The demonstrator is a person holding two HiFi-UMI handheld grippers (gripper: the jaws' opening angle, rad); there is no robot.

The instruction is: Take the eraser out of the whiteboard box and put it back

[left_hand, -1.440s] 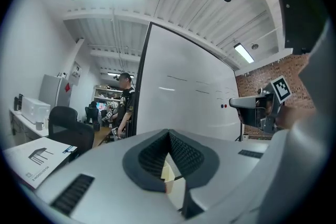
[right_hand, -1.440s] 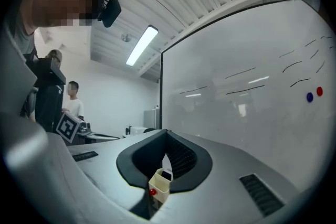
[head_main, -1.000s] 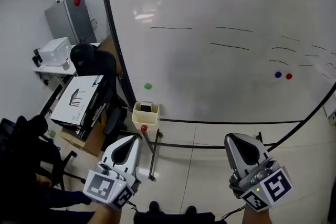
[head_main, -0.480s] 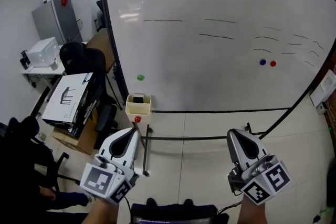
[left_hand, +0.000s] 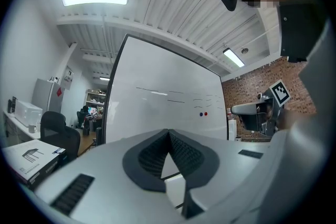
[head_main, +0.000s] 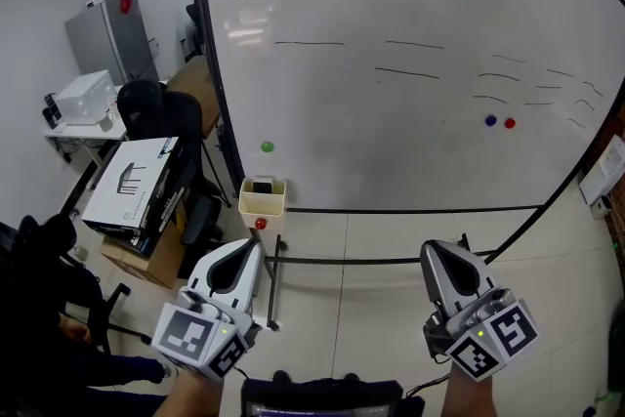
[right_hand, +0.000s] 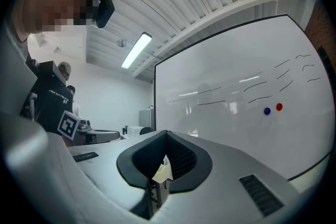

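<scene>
Both hands were low, facing the whiteboard (head_main: 410, 63). My left hand-held gripper (head_main: 240, 249) was clenched, its dark ribbed pads meeting at the tip with nothing between them. My right hand-held gripper (head_main: 445, 255) was clenched too, pads pressed together and empty. Both pointed level toward the whiteboard's bottom edge and hung well short of it, over the tiled floor (head_main: 371, 244). The left one was below the whiteboard's lower left corner, the right one below its middle.

And there was the whiteboard box (head_main: 262, 205), a small cream tub, hanging at the whiteboard's lower left corner, right on the bottom frame. The eraser (head_main: 261, 187) sat inside it, a dark block showing in the open top. Neither gripper touched the box. The left one was the nearer, with a stretch of floor between them.

On the whiteboard, a green magnet (head_main: 268, 147) sat just above the box. A blue magnet (head_main: 490, 120) and a red magnet (head_main: 509, 123) sat side by side toward the right edge, among a few thin dark pen strokes (head_main: 410, 44). Left of the whiteboard stood a black office chair (head_main: 161, 112) and a flat cardboard carton (head_main: 132, 183) with a white printed face. Further back was a grey cabinet (head_main: 109, 32).
</scene>
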